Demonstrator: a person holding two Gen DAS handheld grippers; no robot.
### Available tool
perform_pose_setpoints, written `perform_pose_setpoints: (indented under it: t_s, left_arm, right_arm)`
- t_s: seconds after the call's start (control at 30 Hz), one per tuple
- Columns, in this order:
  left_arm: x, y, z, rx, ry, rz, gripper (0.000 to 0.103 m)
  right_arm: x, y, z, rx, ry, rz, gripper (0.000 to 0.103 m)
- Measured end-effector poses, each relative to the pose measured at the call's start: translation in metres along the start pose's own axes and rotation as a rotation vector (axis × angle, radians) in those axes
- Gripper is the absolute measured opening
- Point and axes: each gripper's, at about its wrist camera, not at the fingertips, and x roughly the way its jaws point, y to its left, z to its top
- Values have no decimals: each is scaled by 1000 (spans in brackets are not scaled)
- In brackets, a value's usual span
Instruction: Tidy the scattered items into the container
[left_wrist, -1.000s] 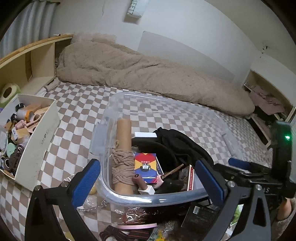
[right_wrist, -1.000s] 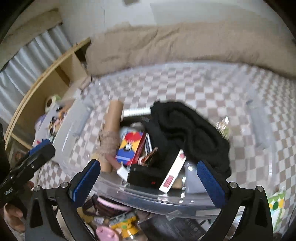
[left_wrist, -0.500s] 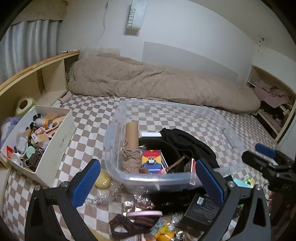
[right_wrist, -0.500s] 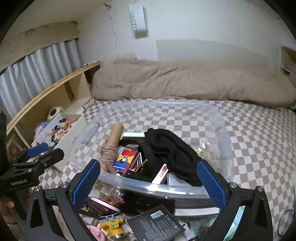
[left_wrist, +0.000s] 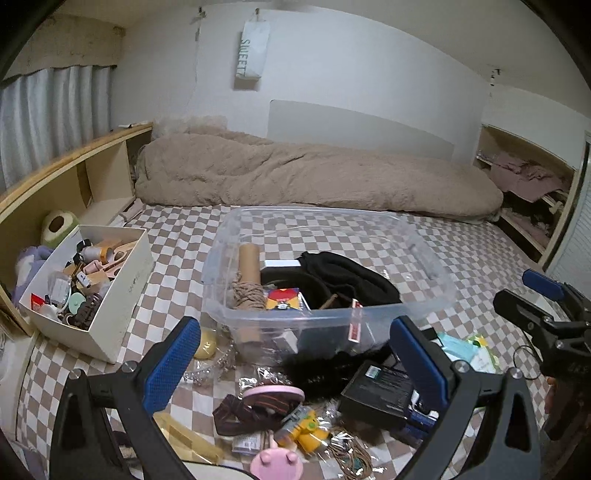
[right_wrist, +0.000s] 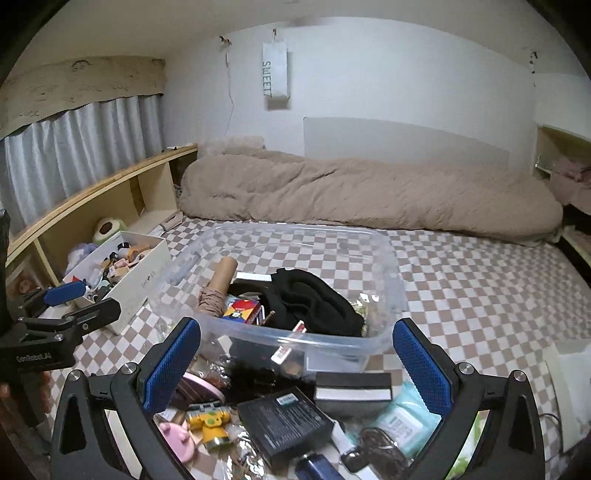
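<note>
Clear plastic container: sits mid-bed on the checked sheet, just beyond the scattered pile.
Contents: a cardboard tube wound with twine, black clothing, a colourful small box and a red-and-white packet against the near wall.
Scattered items: in front of the container lie a black flat box, a pink-rimmed band, a yellow toy, a pale blue wipes pack and a yellow round thing.
Left gripper: blue-padded fingers spread wide, nothing between them, held above the pile.
Right gripper: likewise spread wide and empty, above the pile's right part.
White box: left of the container, apart from it, full of small odds.
Beige duvet: bunched along the far wall.
</note>
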Motion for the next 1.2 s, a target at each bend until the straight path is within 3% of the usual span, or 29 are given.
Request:
perform_pose_setpoints:
  t_s: [0.6,1.2]
  left_arm:
    - [-63,-27,-26,66,-33,-25,103]
    - [-80,-44,-48,129,-10,-6,103]
  right_arm:
    - [-82,-11,-42,26,-72,-65,103]
    - [-104,-18,-70,23,-54,-95,103]
